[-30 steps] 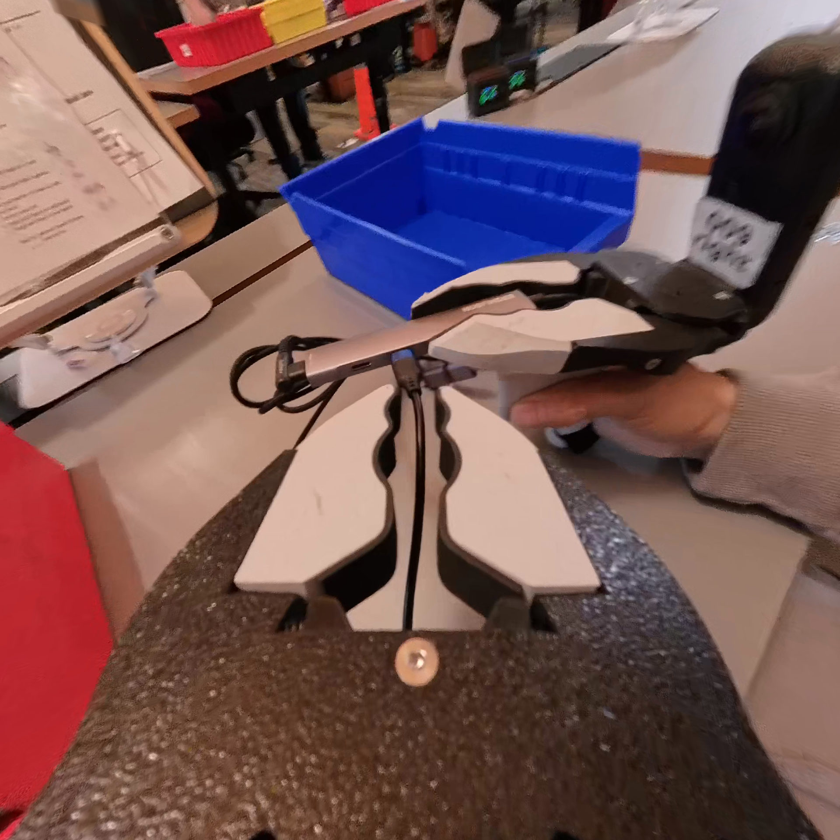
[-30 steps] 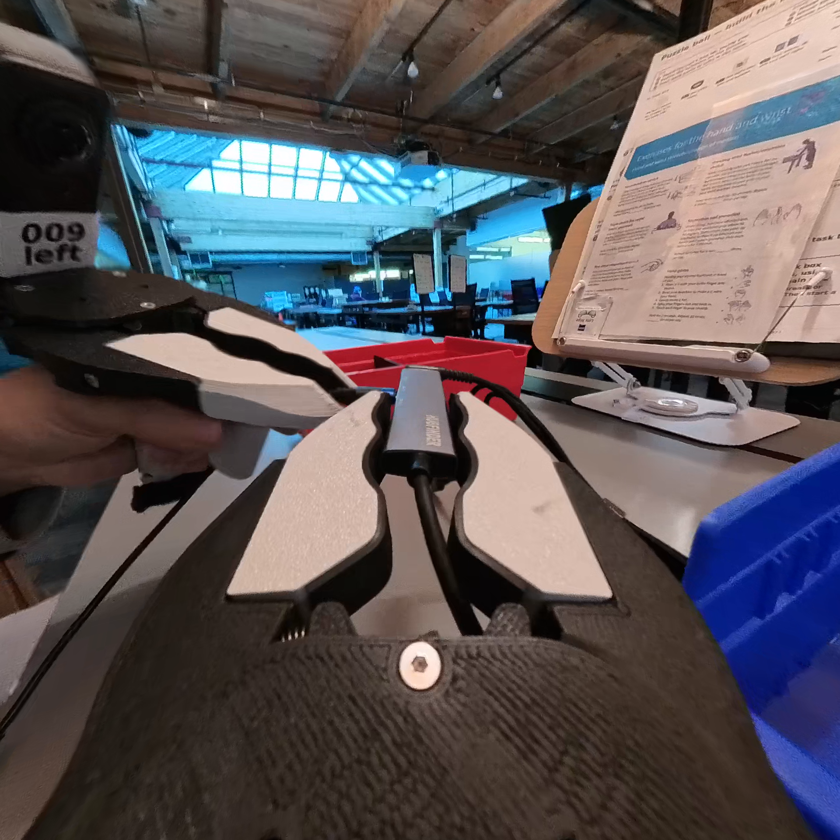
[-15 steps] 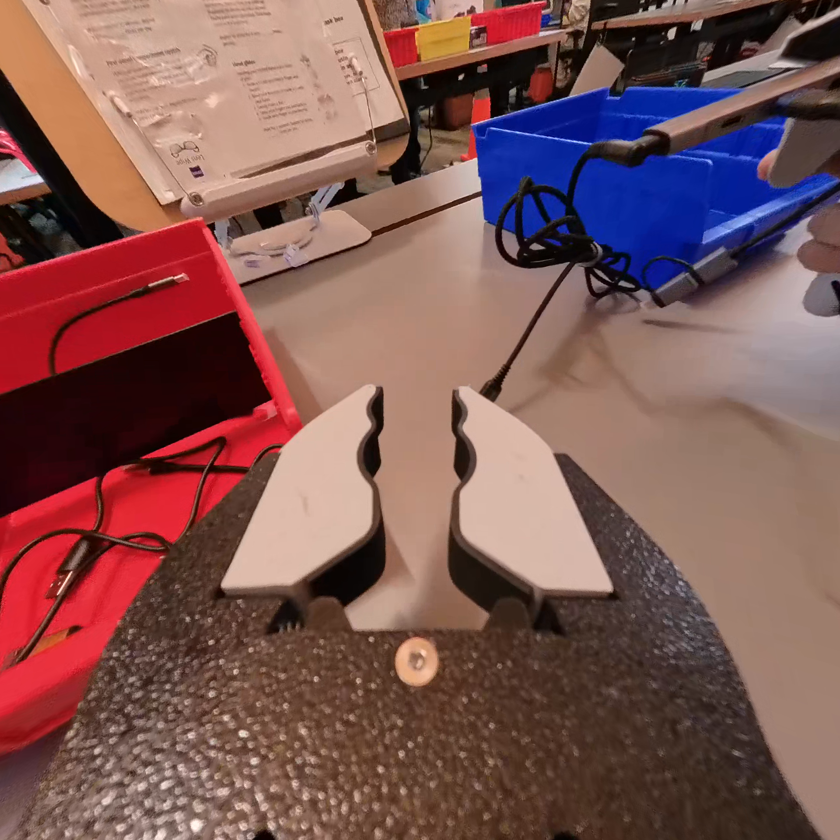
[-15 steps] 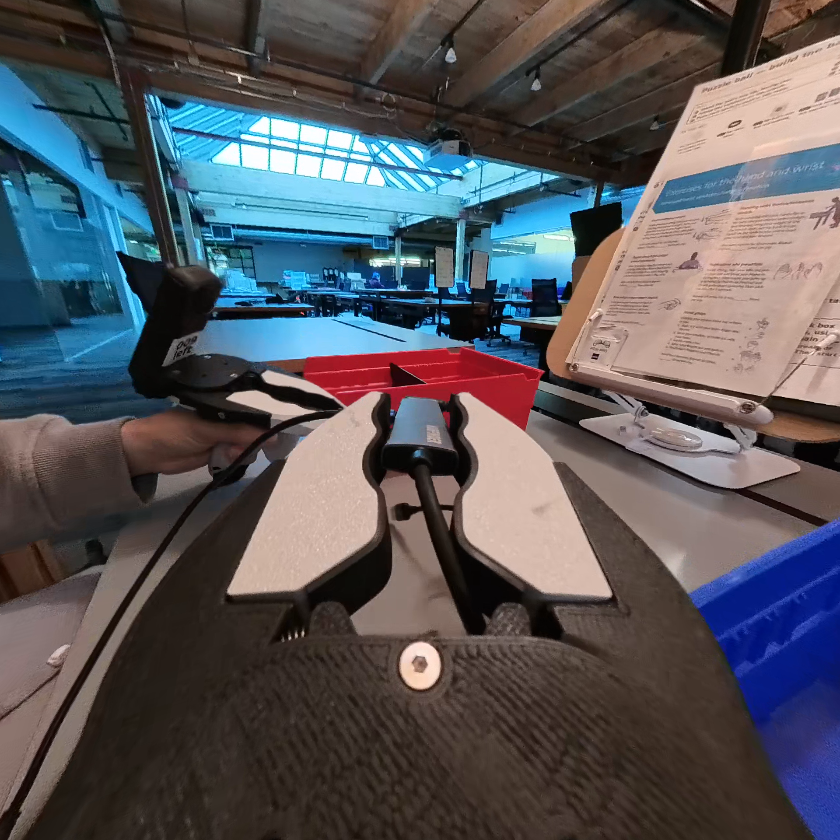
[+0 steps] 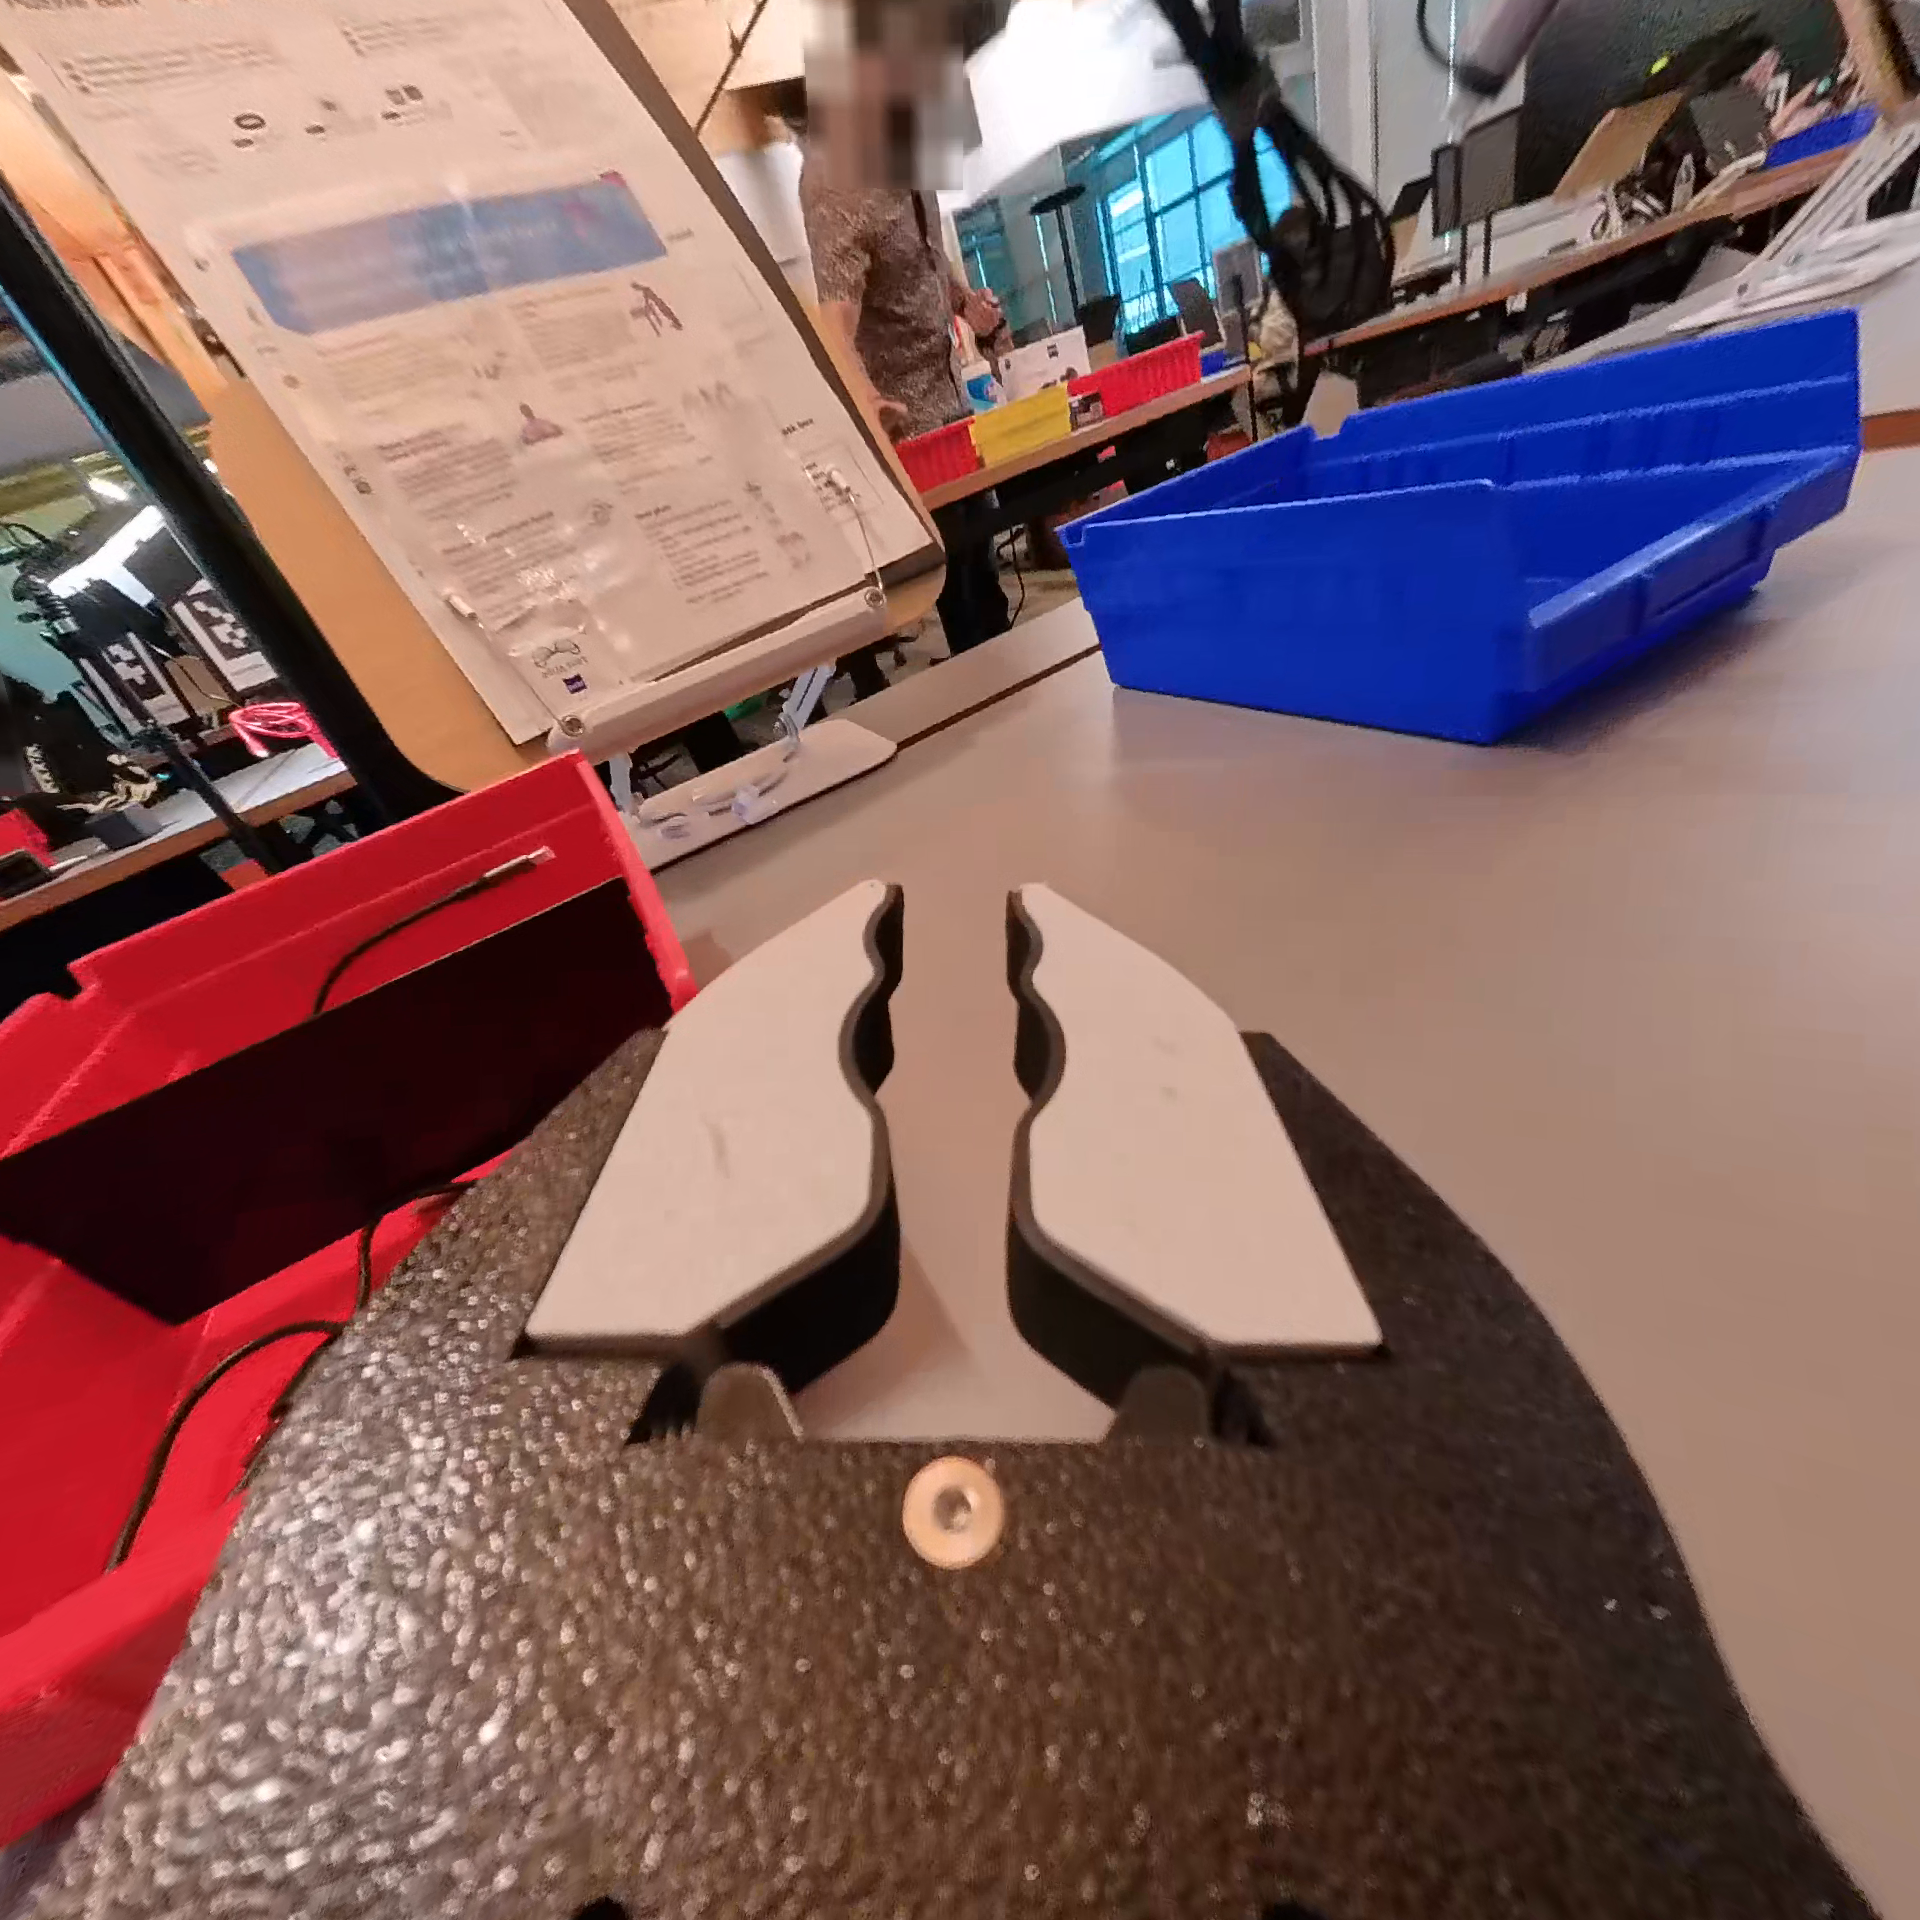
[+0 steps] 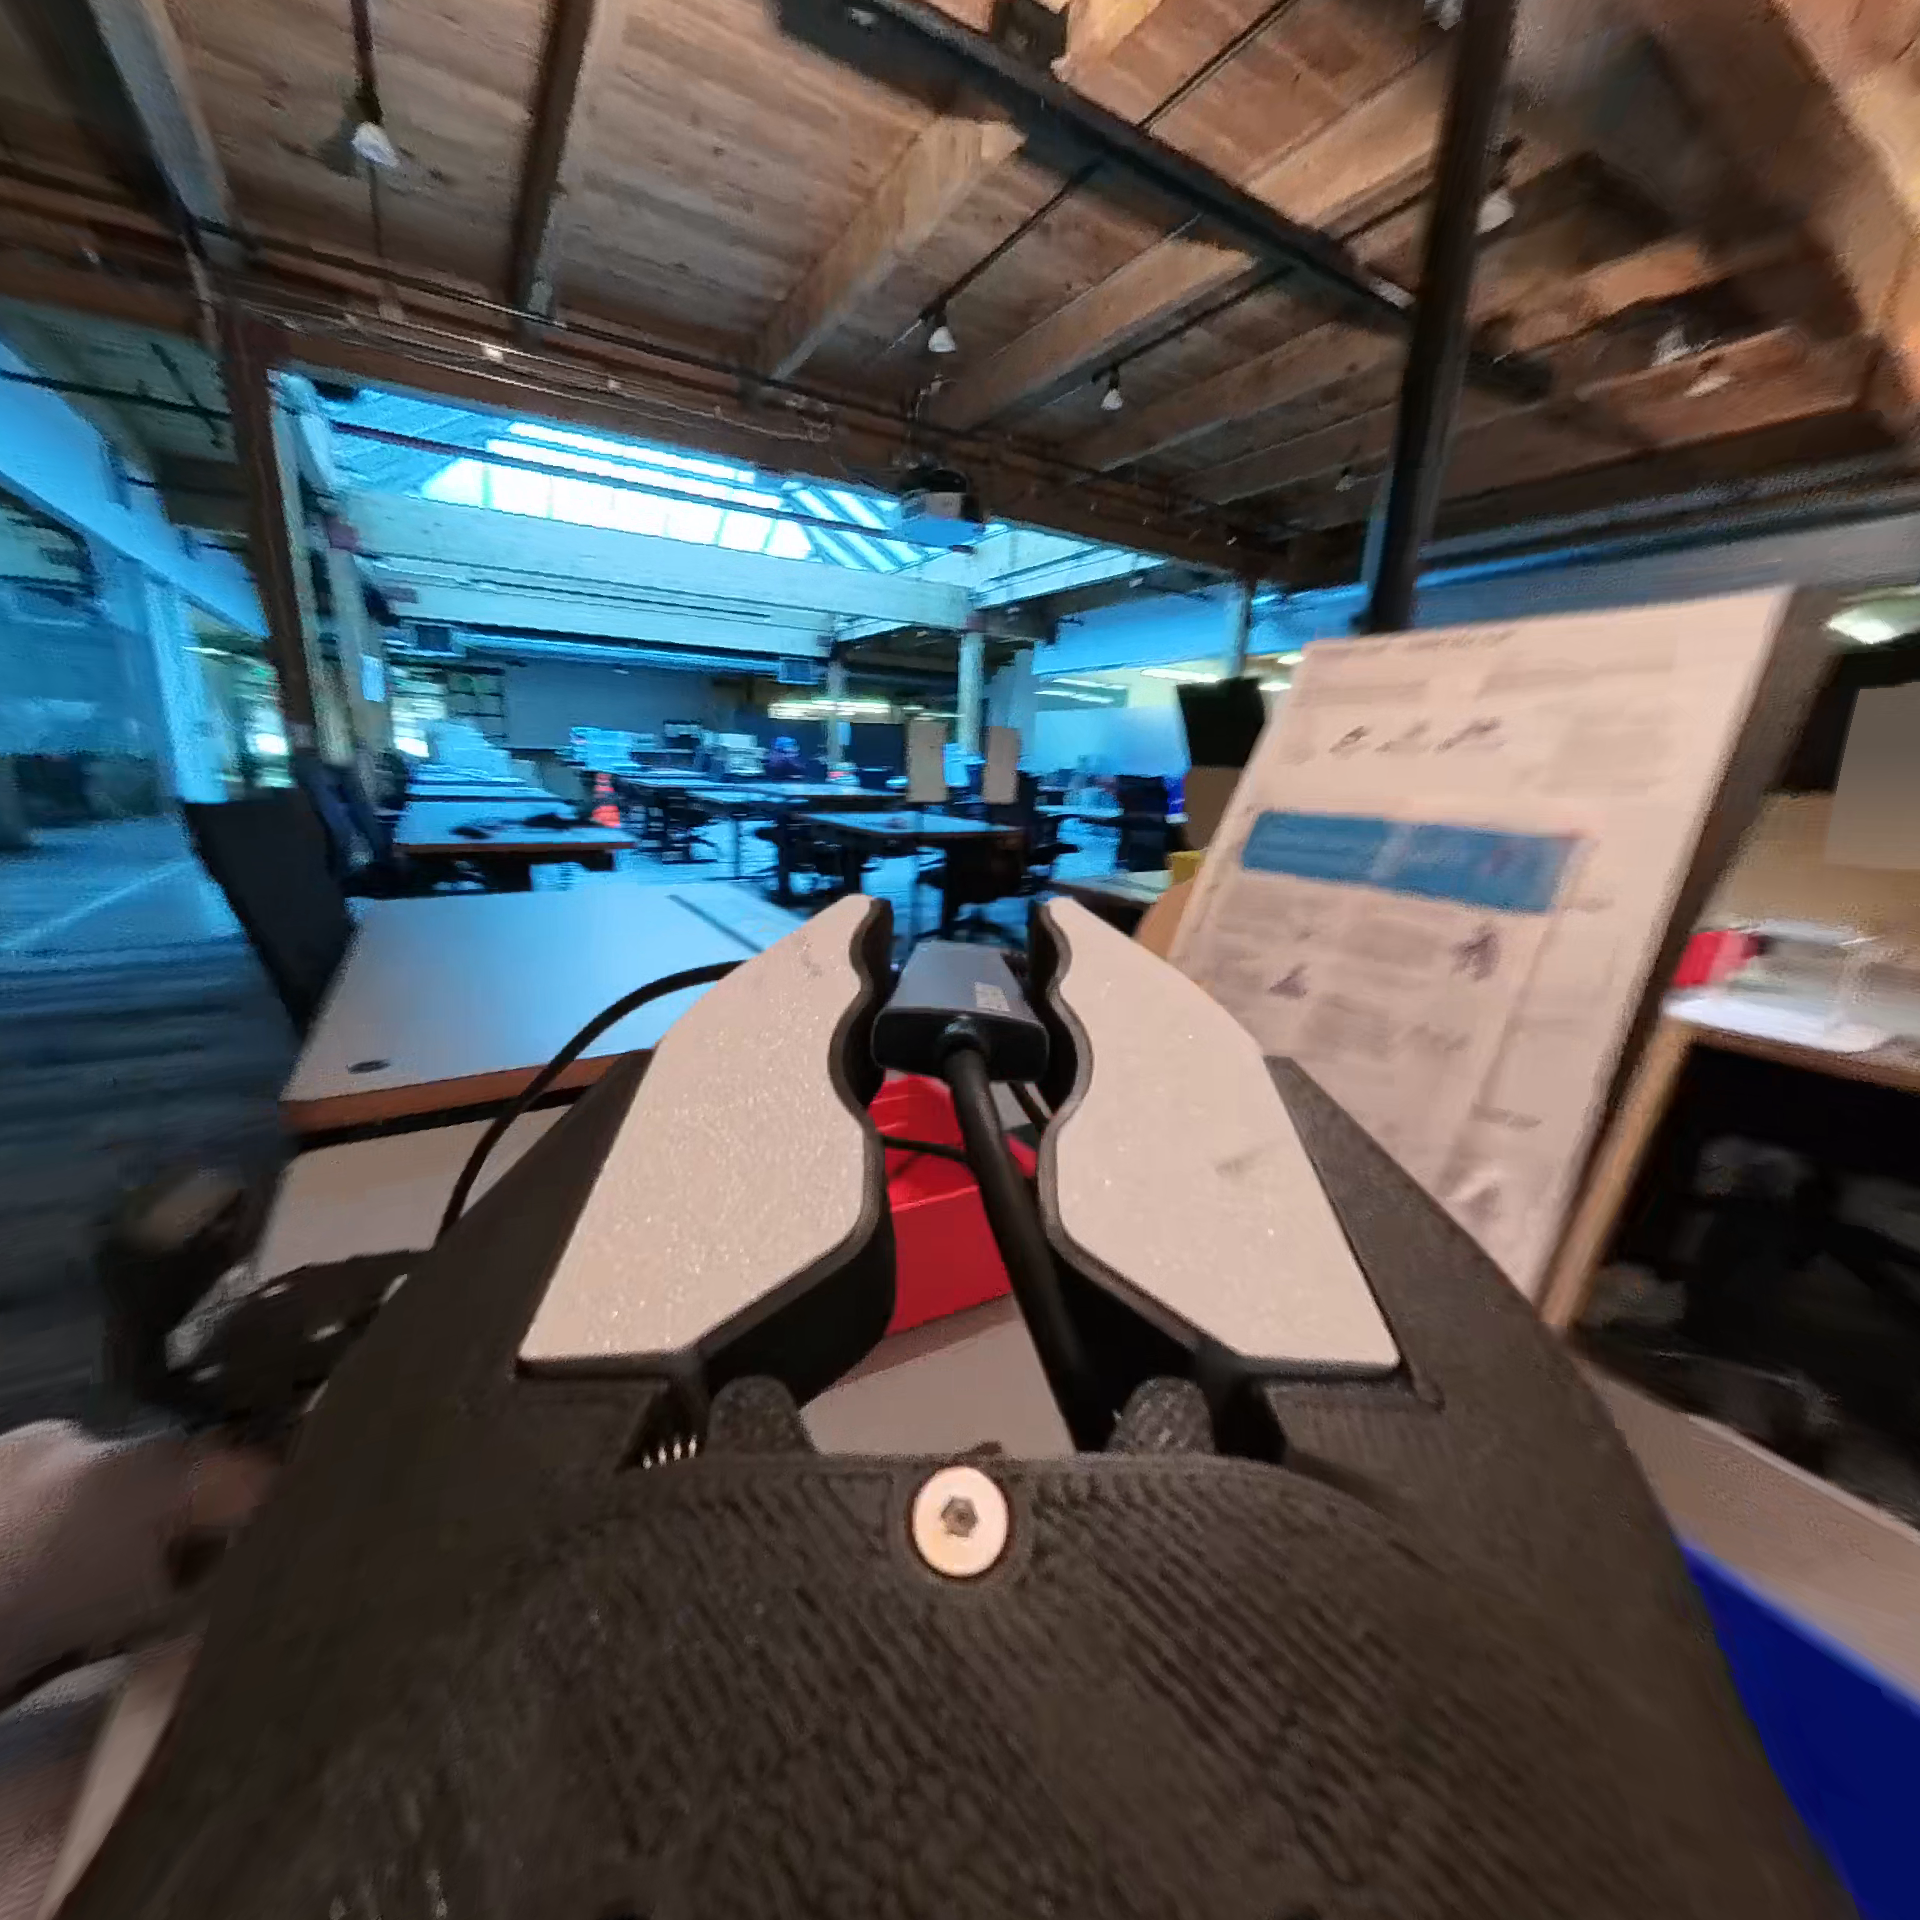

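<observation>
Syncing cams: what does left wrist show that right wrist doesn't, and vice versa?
Left wrist only: the left tongs, open and empty over the grey table; the whole blue bin; the red bin's inside, with thin black cables; a person standing behind.

Right wrist only: the right tongs shut on a grey adapter, its black cable trailing back; the wooden ceiling.

Both: the red bin, the paper stand, the table.

A large open workshop hall: exposed timber ceiling [image 6: 727, 156] with skylights [image 6: 644, 488] above long rows of tables [image 6: 520, 977], coloured parts bins [image 5: 1455, 582] atop them.
</observation>
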